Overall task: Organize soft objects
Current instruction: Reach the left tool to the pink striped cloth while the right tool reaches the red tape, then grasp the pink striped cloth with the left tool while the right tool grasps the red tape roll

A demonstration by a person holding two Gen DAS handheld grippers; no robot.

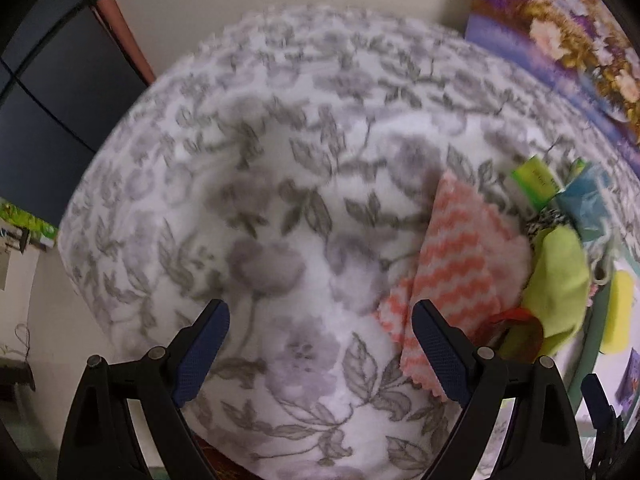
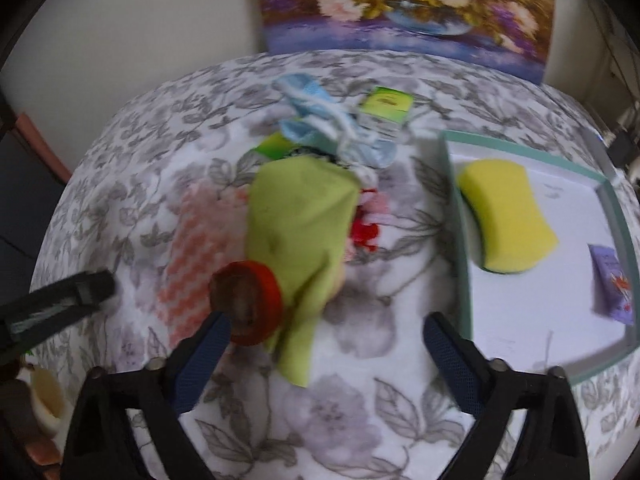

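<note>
On the flower-patterned tabletop (image 1: 280,200) lies a heap of soft things. An orange-and-white zigzag cloth (image 1: 460,264) (image 2: 192,264) lies beside a lime green cloth (image 2: 300,224) (image 1: 560,280), with a pale blue cloth (image 2: 320,120) behind. A red ring-shaped roll (image 2: 248,304) rests on the green cloth's near edge. A yellow sponge (image 2: 506,216) lies in the teal-rimmed tray (image 2: 456,216). My left gripper (image 1: 320,344) is open over bare tabletop, its right finger over the zigzag cloth's corner. My right gripper (image 2: 326,344) is open above the green cloth's near end, its left finger next to the red roll.
A flower painting (image 2: 408,4) leans on the wall behind the table. A green packet (image 2: 386,106) lies by the blue cloth, and a purple packet (image 2: 614,280) lies in the tray. Dark furniture (image 1: 48,100) stands left of the table. A pale cup (image 2: 44,400) sits low on the left.
</note>
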